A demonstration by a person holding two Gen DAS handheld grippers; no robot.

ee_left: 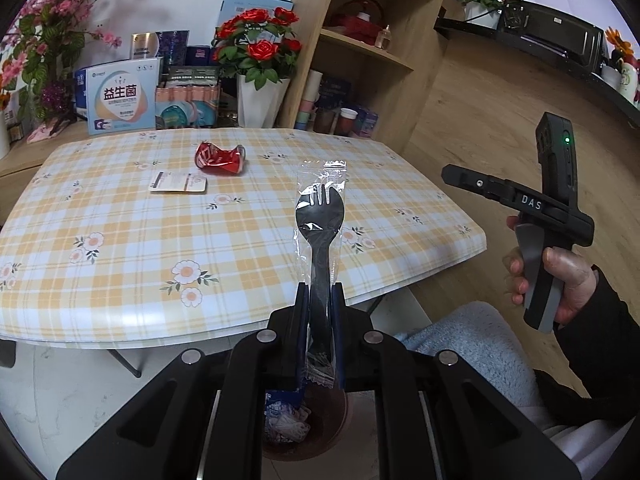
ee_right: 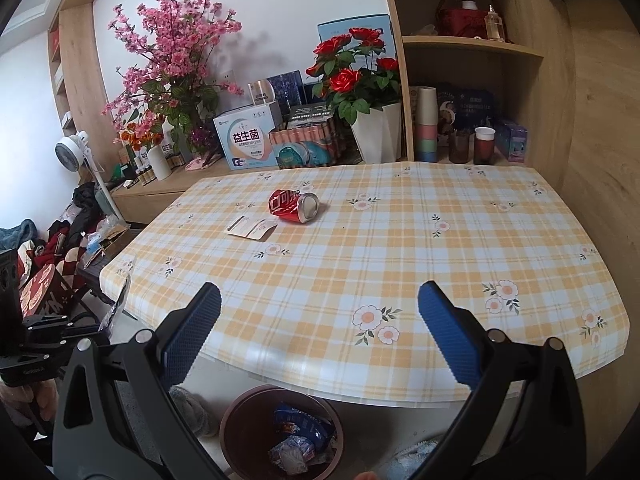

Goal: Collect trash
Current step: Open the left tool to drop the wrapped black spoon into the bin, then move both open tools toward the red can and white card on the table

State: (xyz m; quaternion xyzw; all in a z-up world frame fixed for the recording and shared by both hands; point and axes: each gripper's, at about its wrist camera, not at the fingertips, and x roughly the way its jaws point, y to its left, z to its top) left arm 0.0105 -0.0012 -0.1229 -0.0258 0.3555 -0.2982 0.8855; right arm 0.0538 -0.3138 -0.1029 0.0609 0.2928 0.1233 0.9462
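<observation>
Left hand-held gripper (ee_left: 319,300) clamped on wrapped black spork (ee_left: 319,224), held above brown bin (ee_right: 240,424); drop pending. Right hand-held gripper (ee_right: 320,332) spread wide, empty. Bin already holds wrappers. Still on bench (ee_right: 460,240): crushed red can (ee_right: 294,207), flat white packet (ee_right: 251,227) just beside it
</observation>
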